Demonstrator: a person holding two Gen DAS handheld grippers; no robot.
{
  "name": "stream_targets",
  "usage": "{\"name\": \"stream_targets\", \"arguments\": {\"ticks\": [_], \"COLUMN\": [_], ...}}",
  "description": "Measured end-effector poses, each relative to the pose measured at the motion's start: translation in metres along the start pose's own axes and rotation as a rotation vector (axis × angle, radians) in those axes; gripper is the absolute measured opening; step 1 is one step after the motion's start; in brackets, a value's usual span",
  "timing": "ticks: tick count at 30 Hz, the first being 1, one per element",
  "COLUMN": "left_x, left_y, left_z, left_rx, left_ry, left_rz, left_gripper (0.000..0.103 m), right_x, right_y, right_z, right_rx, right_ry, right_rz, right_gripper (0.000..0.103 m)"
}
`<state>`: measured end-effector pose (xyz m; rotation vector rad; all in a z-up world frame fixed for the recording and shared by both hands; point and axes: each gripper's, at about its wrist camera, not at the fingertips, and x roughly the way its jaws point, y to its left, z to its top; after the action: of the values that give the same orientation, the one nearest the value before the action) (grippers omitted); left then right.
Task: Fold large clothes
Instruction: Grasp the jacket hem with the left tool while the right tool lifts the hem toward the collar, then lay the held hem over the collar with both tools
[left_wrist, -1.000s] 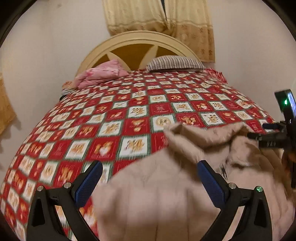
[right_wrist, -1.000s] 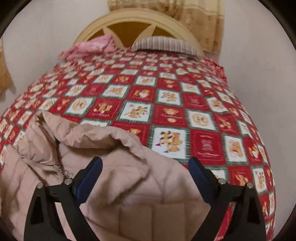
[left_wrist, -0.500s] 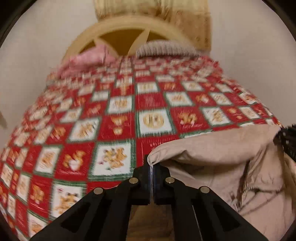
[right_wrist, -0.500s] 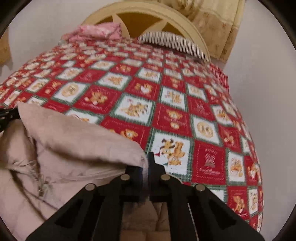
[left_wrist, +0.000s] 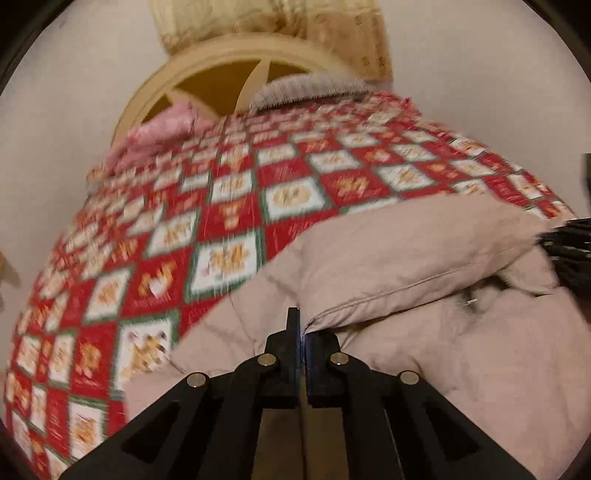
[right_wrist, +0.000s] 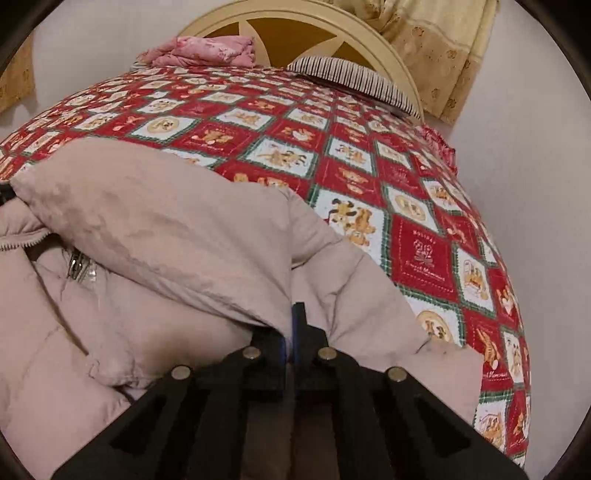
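With each hand-held gripper, left (left_wrist: 301, 332) and right (right_wrist: 290, 332), clenched on the beige jacket's (right_wrist: 155, 229) edge just ahead, both needed to move evenly together.

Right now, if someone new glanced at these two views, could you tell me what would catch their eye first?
The red patchwork quilt with its animal squares covers the whole bed. At its near end lies a puffy beige jacket, its folded top edge pinched at each end by the left gripper and the right gripper, jaws shut on the fabric. Far back, a pink bundle and a striped pillow rest against the arched headboard.
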<state>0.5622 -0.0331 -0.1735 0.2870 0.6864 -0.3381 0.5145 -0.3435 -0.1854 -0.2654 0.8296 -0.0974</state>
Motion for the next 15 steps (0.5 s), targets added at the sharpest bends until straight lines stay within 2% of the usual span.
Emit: {"name": "stream_targets", "arguments": {"ticks": [3, 7, 12, 13, 15], "left_x": [-0.052, -0.085, -0.063, -0.052, -0.024], "left_y": [-0.006, -0.016, -0.017, -0.019, -0.029], "left_z": [0.01, 0.036, 0.076, 0.08, 0.083], "left_rx": [0.011, 0.008, -0.151, -0.173, -0.155], "left_ry": [-0.099, -0.221, -0.263, -0.259, -0.201], "left_rz": [-0.094, -0.105, -0.151, -0.168, -0.175], "left_gripper": [0.003, 0.003, 0.003, 0.003, 0.004], "right_x": [0.002, 0.007, 0.007, 0.008, 0.009], "right_y": [-0.005, -0.001, 0.004, 0.003, 0.003], "right_z": [0.0, -0.003, -0.007, -0.008, -0.008], "right_rx": [0.022, 0.019, 0.004, 0.008, 0.007], "right_ry": [0.007, 0.0, -0.01, -0.009, -0.01], "right_rz": [0.016, 0.013, -0.004, 0.001, 0.001], "right_gripper": [0.002, 0.003, 0.003, 0.003, 0.003]}}
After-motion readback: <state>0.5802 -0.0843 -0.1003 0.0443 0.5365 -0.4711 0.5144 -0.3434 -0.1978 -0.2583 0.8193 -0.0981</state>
